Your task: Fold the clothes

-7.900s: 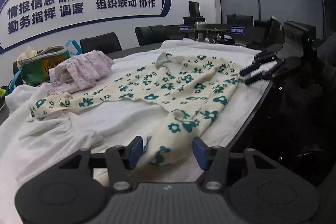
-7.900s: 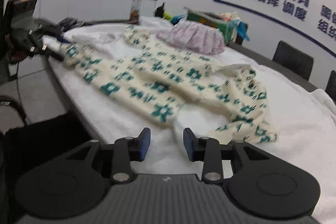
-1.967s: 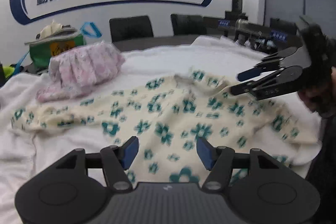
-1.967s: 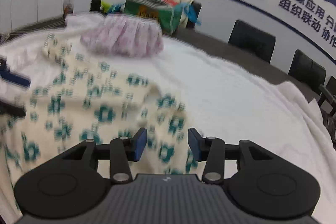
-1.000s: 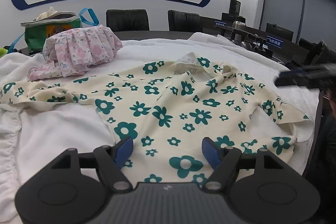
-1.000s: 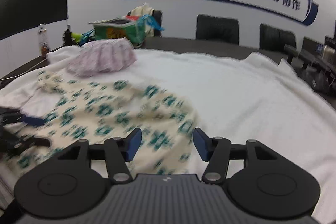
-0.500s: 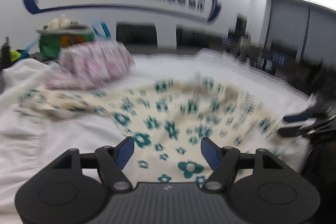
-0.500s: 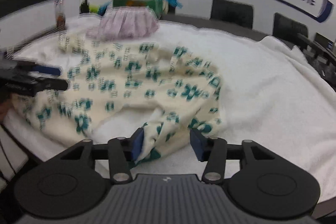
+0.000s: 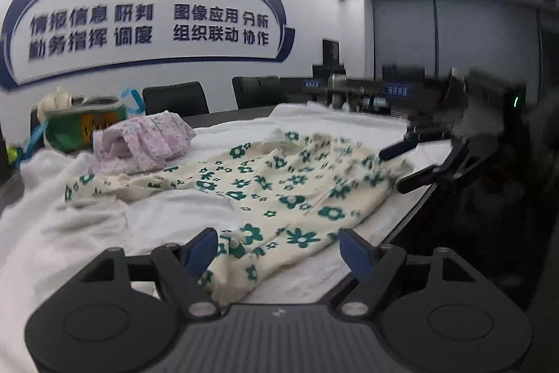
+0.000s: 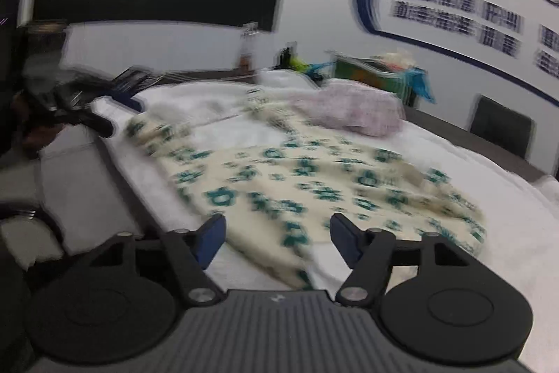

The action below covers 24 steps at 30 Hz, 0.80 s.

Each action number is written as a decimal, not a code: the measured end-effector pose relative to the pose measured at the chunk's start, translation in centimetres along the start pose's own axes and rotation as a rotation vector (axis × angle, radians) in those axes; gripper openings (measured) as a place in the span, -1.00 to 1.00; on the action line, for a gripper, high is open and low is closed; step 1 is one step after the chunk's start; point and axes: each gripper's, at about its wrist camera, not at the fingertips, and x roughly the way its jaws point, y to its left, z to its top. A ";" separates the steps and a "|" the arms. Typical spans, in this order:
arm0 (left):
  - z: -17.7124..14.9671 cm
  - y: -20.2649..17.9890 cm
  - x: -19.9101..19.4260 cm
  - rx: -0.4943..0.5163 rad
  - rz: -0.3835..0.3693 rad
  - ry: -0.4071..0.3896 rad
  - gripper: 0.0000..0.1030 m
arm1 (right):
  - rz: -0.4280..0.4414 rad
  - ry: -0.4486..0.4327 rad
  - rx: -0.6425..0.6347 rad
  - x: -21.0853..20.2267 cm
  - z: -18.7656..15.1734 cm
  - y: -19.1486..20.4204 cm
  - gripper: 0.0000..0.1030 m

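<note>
Right gripper is spreading its jaws, letting go of the floral shirt lying flat on the white towel; left gripper is narrowing slightly around the hem, not pinching.

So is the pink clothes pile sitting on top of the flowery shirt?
No, the pink pile lies beside the flowery shirt.

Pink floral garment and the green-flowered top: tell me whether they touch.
Cannot tell. In the left wrist view the pink garment sits right behind the flowered top's sleeve, with no plain gap or overlap; the right wrist view is too blurred to settle it.
</note>
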 end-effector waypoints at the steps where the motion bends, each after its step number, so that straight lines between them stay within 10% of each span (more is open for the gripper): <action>1: -0.1 0.3 0.6 0.005 0.008 0.020 0.24 | 0.006 0.017 -0.016 0.4 0.0 0.1 0.31; 5: -0.8 1.8 2.1 0.037 0.025 0.099 0.00 | 0.008 0.079 -0.036 1.5 -0.7 0.1 0.29; 11: -1.7 2.6 2.0 0.152 -0.014 0.134 -0.07 | 0.027 0.092 0.063 2.2 -2.4 -2.0 -0.53; 14: -1.4 3.8 2.3 0.102 -0.038 0.154 -0.65 | 0.050 0.083 0.103 2.0 -2.6 -3.1 -0.82; 24: 5.6 8.8 4.4 0.090 -0.094 0.182 -0.85 | 0.127 0.025 0.074 2.7 1.5 -7.8 -0.89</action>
